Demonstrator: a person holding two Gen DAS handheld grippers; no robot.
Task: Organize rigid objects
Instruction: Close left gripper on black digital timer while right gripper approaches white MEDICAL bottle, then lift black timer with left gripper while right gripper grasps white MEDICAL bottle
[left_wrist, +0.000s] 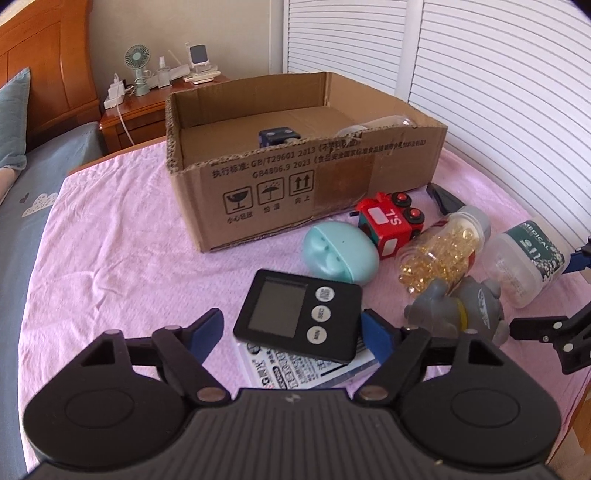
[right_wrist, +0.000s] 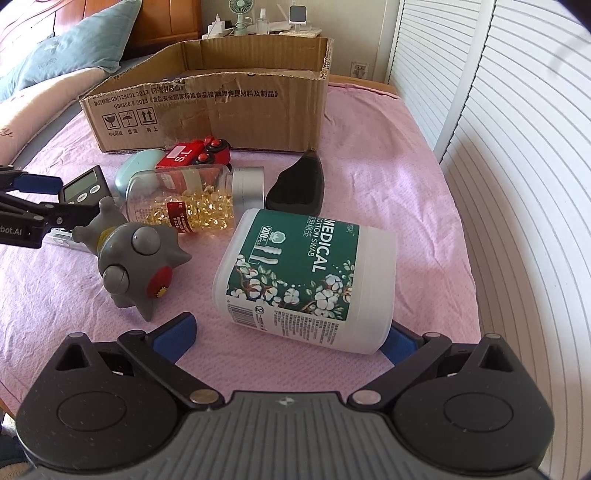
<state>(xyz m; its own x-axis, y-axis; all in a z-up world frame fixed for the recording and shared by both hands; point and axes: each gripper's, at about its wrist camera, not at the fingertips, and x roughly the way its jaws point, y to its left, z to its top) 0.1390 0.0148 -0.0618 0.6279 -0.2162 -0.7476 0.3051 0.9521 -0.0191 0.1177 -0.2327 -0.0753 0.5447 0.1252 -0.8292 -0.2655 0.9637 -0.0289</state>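
A black digital timer (left_wrist: 299, 314) lies on a printed leaflet (left_wrist: 295, 369) between the fingers of my left gripper (left_wrist: 291, 334). The right pad is at its edge, the left pad stands clear, so the gripper is open. My right gripper (right_wrist: 288, 338) is open around the near end of a white cotton swab jar (right_wrist: 306, 280) lying on its side. A grey toy (right_wrist: 136, 266), a capsule bottle (right_wrist: 192, 206), a red toy train (left_wrist: 391, 221) and a teal egg-shaped case (left_wrist: 340, 254) lie between the two grippers. The cardboard box (left_wrist: 295, 177) stands behind them.
A pink cloth (left_wrist: 110, 240) covers the table. A black wedge-shaped object (right_wrist: 295, 184) lies near the box's right corner. A dark blue item (left_wrist: 275, 136) and a clear bottle (left_wrist: 384, 123) are in the box. Louvred doors (right_wrist: 517, 184) stand close on the right, a bed (left_wrist: 22, 221) on the left.
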